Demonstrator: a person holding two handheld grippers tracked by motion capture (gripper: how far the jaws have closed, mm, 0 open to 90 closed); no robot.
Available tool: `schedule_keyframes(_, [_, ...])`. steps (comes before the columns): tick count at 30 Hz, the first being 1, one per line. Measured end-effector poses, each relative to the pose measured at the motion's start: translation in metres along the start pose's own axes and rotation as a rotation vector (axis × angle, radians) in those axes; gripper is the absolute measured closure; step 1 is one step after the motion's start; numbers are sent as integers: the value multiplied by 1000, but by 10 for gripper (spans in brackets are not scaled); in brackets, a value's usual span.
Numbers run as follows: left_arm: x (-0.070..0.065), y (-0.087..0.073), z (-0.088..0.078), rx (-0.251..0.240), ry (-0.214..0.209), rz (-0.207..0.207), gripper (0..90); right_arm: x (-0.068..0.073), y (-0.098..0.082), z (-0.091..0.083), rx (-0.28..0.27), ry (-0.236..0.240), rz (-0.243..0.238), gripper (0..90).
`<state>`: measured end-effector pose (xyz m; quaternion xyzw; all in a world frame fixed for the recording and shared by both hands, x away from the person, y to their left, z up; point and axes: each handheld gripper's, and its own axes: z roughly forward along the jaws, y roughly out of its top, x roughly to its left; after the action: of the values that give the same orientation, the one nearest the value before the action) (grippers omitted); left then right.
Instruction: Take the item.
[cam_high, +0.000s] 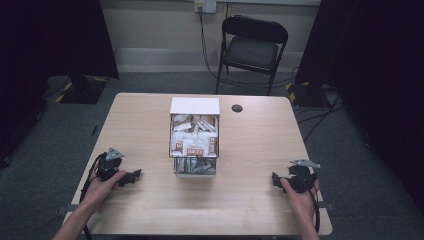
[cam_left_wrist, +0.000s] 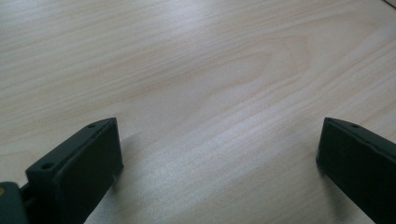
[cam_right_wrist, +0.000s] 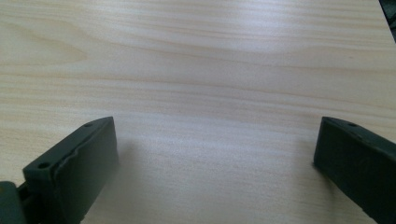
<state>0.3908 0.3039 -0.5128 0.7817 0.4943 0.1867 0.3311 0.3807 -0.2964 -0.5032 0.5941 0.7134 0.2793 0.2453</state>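
A clear box (cam_high: 194, 145) with a white lid end, packed with several white and brown sachets, stands in the middle of the wooden table (cam_high: 250, 150). My left gripper (cam_high: 134, 175) rests on the table near the front left, held in a hand, its tips aimed toward the box. My right gripper (cam_high: 275, 179) rests near the front right, tips aimed left. In the left gripper view the left gripper (cam_left_wrist: 217, 149) stands open over bare wood. In the right gripper view the right gripper (cam_right_wrist: 215, 149) is open too, with only wood between its black jaws.
A black folding chair (cam_high: 252, 47) stands beyond the table's far edge. A small dark round hole (cam_high: 237, 108) sits in the tabletop right of the box. Dark curtains and stand bases (cam_high: 82, 87) flank the table; cables trail on the floor.
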Motion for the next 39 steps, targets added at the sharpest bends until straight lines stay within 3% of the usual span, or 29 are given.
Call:
schedule_keyframes(5, [0, 0, 0, 0, 0, 0, 0, 0, 0, 0, -1, -2, 1, 7])
schedule_keyframes(8, [0, 0, 0, 1, -1, 0, 0, 1, 1, -3, -26, 15, -9, 163])
schedule_keyframes(21, [0, 0, 0, 1, -3, 0, 0, 3, 5, -6, -29, 7, -3, 170])
schedule_keyframes(27, [0, 0, 0, -3, -2, -7, 0, 4, 9, -11, -72, 31, 5, 209])
schedule_keyframes(39, [0, 0, 0, -2, -2, -7, 0, 11, 17, -20, -107, 104, -5, 312])
